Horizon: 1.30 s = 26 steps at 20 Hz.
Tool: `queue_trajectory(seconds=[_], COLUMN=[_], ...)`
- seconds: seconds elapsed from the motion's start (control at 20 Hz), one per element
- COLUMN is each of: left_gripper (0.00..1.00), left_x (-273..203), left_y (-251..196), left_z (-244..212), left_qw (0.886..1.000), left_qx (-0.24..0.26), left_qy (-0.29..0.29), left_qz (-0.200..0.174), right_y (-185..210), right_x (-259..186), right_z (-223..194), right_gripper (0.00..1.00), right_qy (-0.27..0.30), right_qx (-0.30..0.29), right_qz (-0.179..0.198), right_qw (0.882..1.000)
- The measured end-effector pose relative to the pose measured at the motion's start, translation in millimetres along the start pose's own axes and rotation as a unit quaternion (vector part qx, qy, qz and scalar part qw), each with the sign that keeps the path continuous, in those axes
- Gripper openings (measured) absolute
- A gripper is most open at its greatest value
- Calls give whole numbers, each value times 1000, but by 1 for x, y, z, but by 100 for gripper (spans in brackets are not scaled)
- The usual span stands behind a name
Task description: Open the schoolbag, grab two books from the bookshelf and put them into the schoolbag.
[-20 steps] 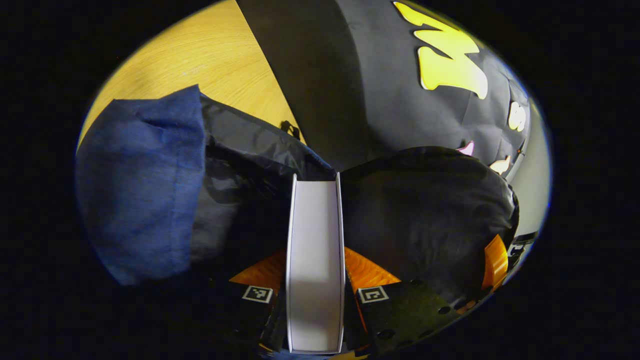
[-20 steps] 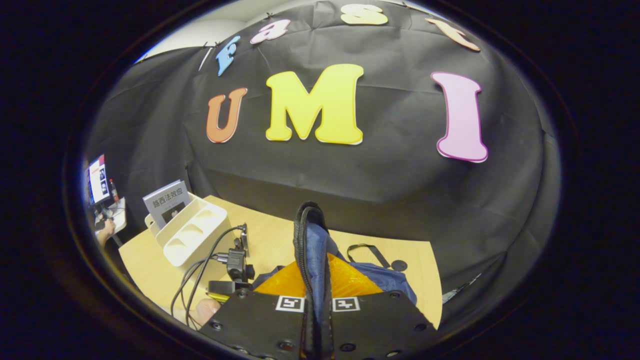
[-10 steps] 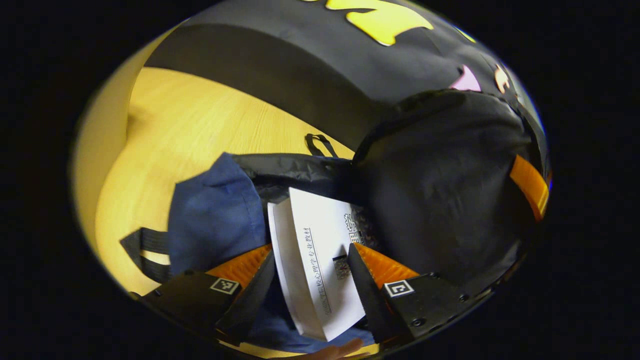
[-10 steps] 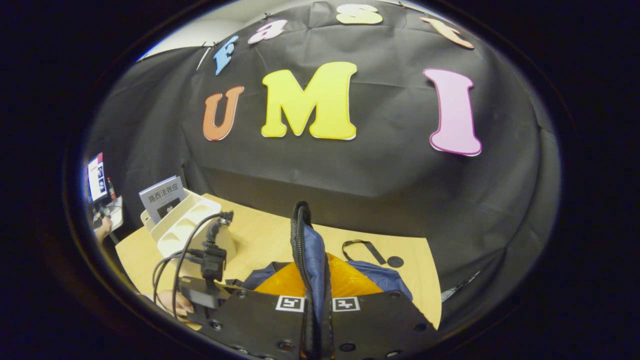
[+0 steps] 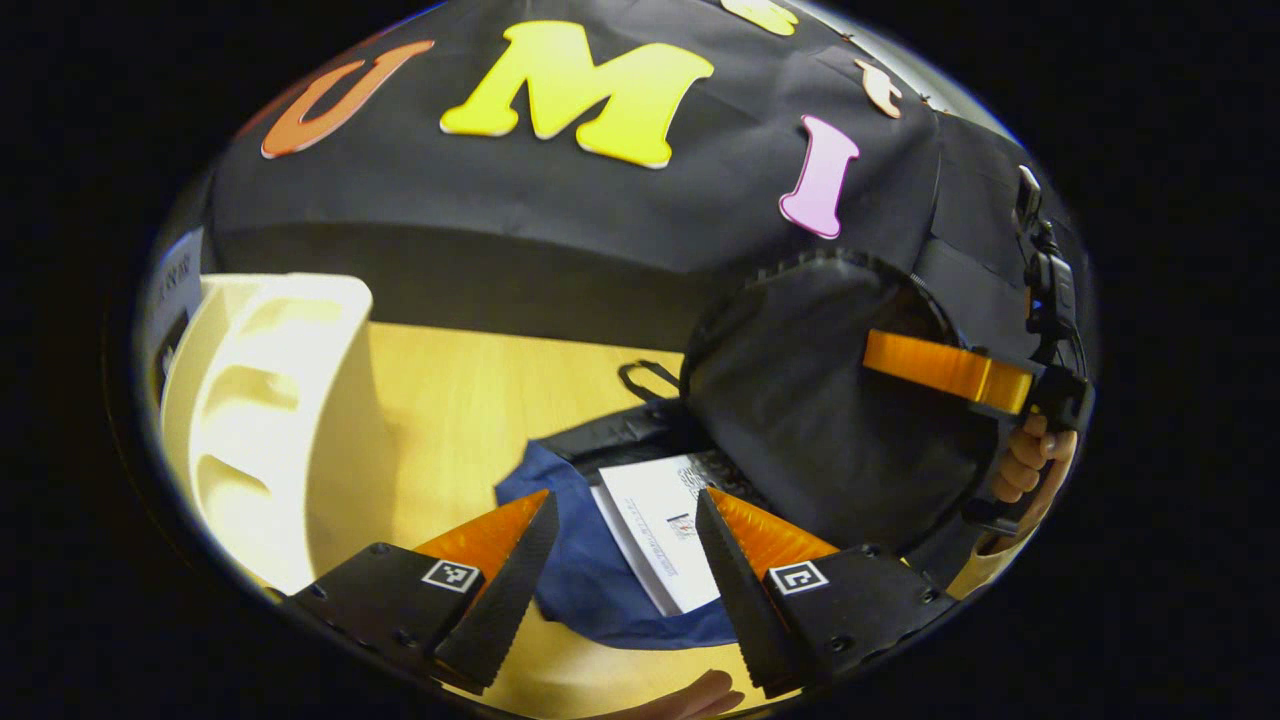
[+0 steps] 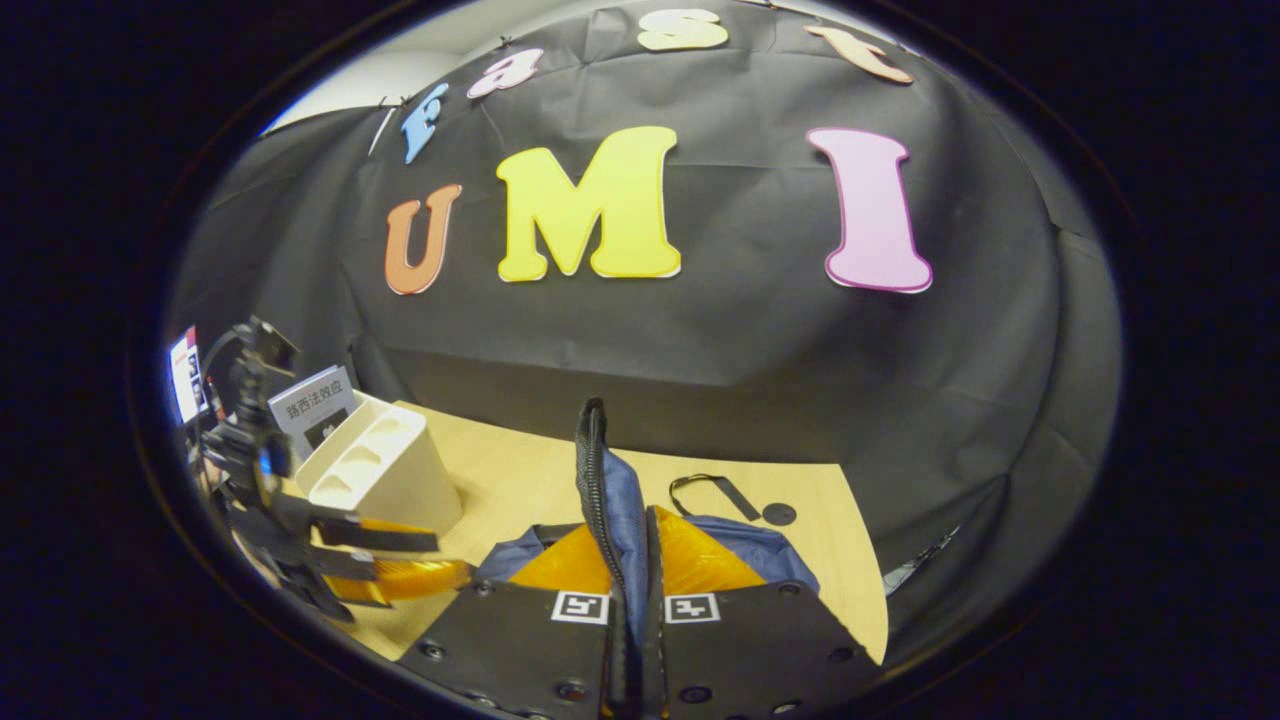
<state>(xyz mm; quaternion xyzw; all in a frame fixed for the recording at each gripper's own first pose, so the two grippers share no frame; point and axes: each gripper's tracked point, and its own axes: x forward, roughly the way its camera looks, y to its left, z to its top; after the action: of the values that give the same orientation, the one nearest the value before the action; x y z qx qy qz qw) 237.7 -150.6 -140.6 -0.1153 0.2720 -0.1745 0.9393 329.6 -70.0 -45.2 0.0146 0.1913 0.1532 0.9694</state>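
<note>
The schoolbag [image 5: 610, 590] lies open on the surface [image 5: 470, 400] just ahead of my left claw [image 5: 625, 560], spread and empty above a white book [image 5: 660, 520] inside; my right claw [image 6: 628, 600] pinches the bag's flap [image 6: 600, 480] upright. Beyond left, the bookshelf [image 6: 375, 470].

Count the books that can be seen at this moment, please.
2. One white book lies in the open schoolbag. One grey book stands in the bookshelf. Others may be hidden inside the bag.
</note>
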Motion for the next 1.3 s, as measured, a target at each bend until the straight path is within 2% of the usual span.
queue_trajectory(seconds=[0.15,0.35,0.55,0.7,0.75,0.95,1.15,1.3], left_gripper=[89,89,89,88,88,88,88,87], left_x=[-40,-89,-124,-143,-147,-151,-132,-120], left_y=[23,78,127,188,206,263,313,339], left_z=[38,87,118,148,154,159,147,116], left_qw=[999,992,987,975,970,961,964,959], left_qx=[12,27,35,56,64,83,30,2], left_qy=[-40,-87,-97,-98,-91,-54,13,100], left_qz=[26,90,127,194,215,257,263,264], right_y=[-1,-6,-14,-15,-14,-12,-8,1], right_x=[-2,-4,-9,-9,-9,-10,-9,-9], right_z=[-2,-4,1,-2,-3,-4,-7,-12], right_gripper=[6,6,6,6,6,6,6,6], right_qy=[-2,-2,-15,-12,-11,-13,-14,-11], right_qx=[3,8,19,17,17,27,34,30], right_qz=[-1,-4,-15,-20,-20,-15,-7,1], right_qw=[1000,1000,1000,1000,1000,999,999,999])
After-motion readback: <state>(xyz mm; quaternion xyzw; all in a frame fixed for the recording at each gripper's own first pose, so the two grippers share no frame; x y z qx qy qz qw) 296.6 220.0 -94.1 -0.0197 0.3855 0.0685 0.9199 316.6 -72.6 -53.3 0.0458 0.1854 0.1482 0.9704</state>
